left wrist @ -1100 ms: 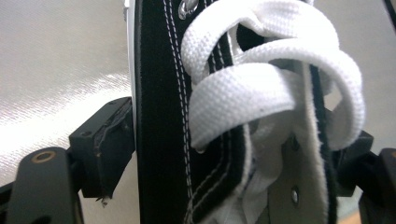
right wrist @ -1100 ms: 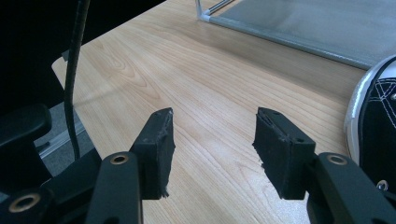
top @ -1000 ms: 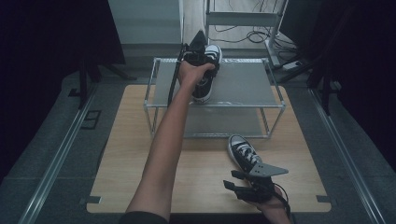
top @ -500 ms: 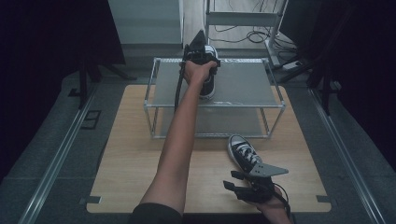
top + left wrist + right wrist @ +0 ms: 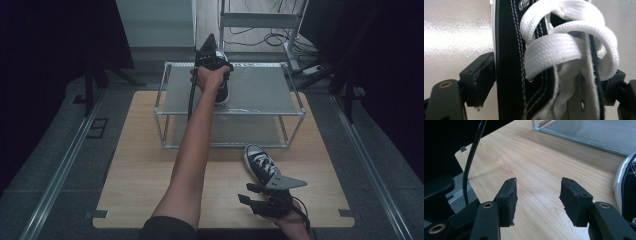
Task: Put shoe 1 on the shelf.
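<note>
A black sneaker (image 5: 541, 62) with white laces stands on the top shelf of the metal rack (image 5: 260, 95), near its middle. The left gripper (image 5: 214, 64) straddles it; its jaws have just been opening, the left pad at the shoe's side, and whether they press I cannot tell. In front of the rack, a second sneaker (image 5: 261, 162) lies on the wooden table (image 5: 145, 165). Just beside that shoe, the right gripper (image 5: 537, 195) has its jaws wide apart, nothing between them.

No legible text, label, brand mark, number or sign in any view. Checked the black-and-white sneaker on the rack (image 5: 222, 92), the second sneaker on the table (image 5: 260, 165), the metal rack (image 5: 260, 95) and the wooden tabletop (image 5: 544, 170): all bare of readable markings.
</note>
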The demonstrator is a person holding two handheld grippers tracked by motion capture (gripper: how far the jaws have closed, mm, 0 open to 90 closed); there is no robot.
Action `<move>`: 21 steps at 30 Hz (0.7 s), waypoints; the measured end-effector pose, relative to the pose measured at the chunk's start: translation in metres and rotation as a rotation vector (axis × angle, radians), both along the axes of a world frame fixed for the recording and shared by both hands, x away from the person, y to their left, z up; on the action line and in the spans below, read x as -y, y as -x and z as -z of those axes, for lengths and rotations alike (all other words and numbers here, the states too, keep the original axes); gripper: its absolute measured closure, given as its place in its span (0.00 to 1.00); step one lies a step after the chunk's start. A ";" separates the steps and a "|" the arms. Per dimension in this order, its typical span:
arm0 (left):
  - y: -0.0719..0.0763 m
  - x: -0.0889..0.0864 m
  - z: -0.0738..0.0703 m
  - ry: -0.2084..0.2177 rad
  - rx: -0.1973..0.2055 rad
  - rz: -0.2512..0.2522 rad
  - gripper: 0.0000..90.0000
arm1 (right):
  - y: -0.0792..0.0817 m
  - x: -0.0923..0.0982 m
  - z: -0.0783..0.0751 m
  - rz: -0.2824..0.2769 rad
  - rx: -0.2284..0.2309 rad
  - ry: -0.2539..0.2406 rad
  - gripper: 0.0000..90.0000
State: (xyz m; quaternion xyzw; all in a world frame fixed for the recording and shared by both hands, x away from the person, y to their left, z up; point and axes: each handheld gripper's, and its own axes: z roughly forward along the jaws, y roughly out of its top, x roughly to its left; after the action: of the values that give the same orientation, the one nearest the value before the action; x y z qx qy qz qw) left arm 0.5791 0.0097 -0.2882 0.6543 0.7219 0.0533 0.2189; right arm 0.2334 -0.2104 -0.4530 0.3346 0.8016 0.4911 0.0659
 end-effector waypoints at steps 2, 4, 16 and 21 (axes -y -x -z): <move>-0.001 0.000 0.002 0.001 -0.006 0.001 0.19 | 0.000 0.000 0.000 -0.002 -0.004 0.001 0.52; -0.001 0.000 0.002 0.003 -0.008 0.003 0.18 | 0.000 -0.001 0.001 0.000 -0.003 0.002 0.52; 0.002 -0.004 0.001 0.065 0.033 0.007 0.16 | 0.000 -0.003 0.001 -0.009 -0.005 0.008 0.52; 0.009 -0.007 -0.007 0.083 0.091 0.015 0.16 | 0.001 -0.003 0.001 -0.009 -0.004 0.010 0.52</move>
State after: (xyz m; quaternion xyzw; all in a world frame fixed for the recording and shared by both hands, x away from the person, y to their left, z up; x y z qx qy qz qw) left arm 0.5699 0.0168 -0.2814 0.6469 0.7078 0.0517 0.2789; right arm 0.2328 -0.2074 -0.4543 0.3318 0.8056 0.4866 0.0638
